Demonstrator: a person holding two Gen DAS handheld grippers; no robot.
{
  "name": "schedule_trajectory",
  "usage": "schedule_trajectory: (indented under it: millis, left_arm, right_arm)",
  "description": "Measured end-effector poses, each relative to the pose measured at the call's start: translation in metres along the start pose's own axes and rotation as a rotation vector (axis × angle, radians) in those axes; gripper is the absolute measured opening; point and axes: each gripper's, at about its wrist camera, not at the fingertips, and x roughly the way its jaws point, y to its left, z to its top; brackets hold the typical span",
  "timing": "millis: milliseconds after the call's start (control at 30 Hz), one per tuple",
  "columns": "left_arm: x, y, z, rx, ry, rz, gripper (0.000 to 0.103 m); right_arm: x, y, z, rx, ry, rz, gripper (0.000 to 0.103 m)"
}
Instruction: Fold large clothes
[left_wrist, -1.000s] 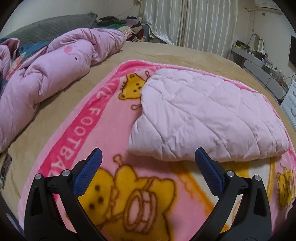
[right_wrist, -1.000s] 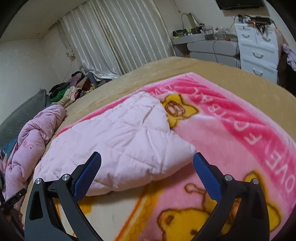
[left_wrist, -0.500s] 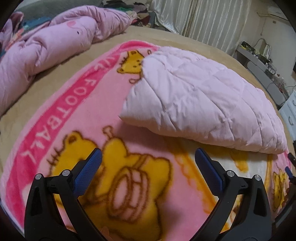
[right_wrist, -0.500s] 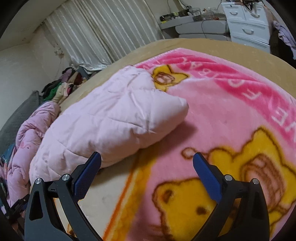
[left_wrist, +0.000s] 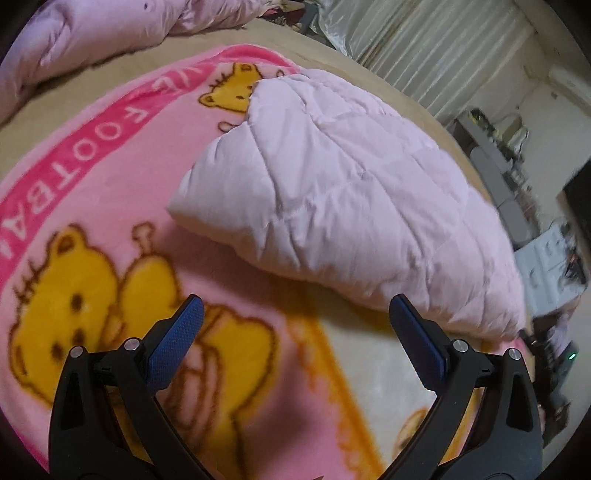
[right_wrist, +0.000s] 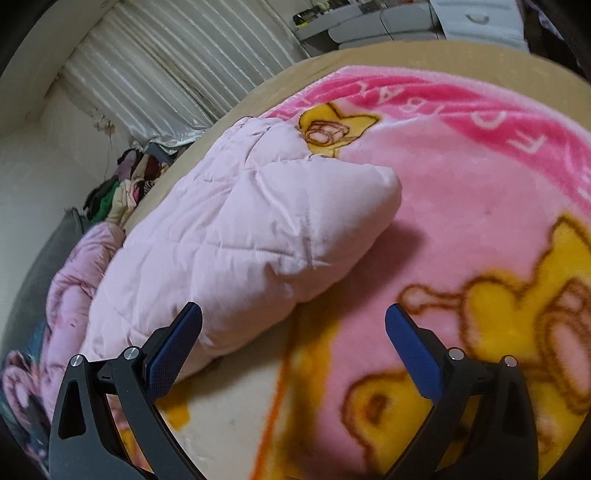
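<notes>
A pale pink quilted garment (left_wrist: 343, 199) lies folded into a thick pad on a pink blanket (left_wrist: 110, 155) printed with yellow bears. In the right wrist view the same quilted garment (right_wrist: 243, 236) fills the left centre, on the pink blanket (right_wrist: 461, 221). My left gripper (left_wrist: 293, 314) hovers open just in front of the garment's near edge, nothing between its blue pads. My right gripper (right_wrist: 293, 321) is open too; its left fingertip (right_wrist: 177, 343) sits close over the garment's near edge, and whether it touches I cannot tell.
A crumpled pink duvet (left_wrist: 92, 40) lies at the far left of the tan bed (left_wrist: 332, 55). Curtains (right_wrist: 155, 74) hang behind, with a heap of clothes (right_wrist: 125, 184) below them. White drawers (right_wrist: 480, 22) and a desk stand to the right.
Both grippers have dropped lower and moved closer to the folded garment, tilting as they went. Both stayed open. The garment has not moved.
</notes>
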Motion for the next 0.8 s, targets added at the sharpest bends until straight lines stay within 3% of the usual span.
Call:
schedule_trajectory:
  millis: [100,300,800]
  left_arm:
    - [0.008,0.007,0.008,-0.099,0.032,-0.095,0.094]
    - [0.022,0.009,0.020,-0.146,0.027,-0.104,0.094]
    - [0.063,0.034,0.040,-0.383,0.031,-0.241,0.095]
  right_arm:
    - [0.010,-0.006,0.009,0.099,0.024,0.047,0.099]
    - [0.032,-0.011,0.028,0.185,0.044,0.088,0.099]
    - [0.062,-0.017,0.044,0.237,0.020,0.156,0.099]
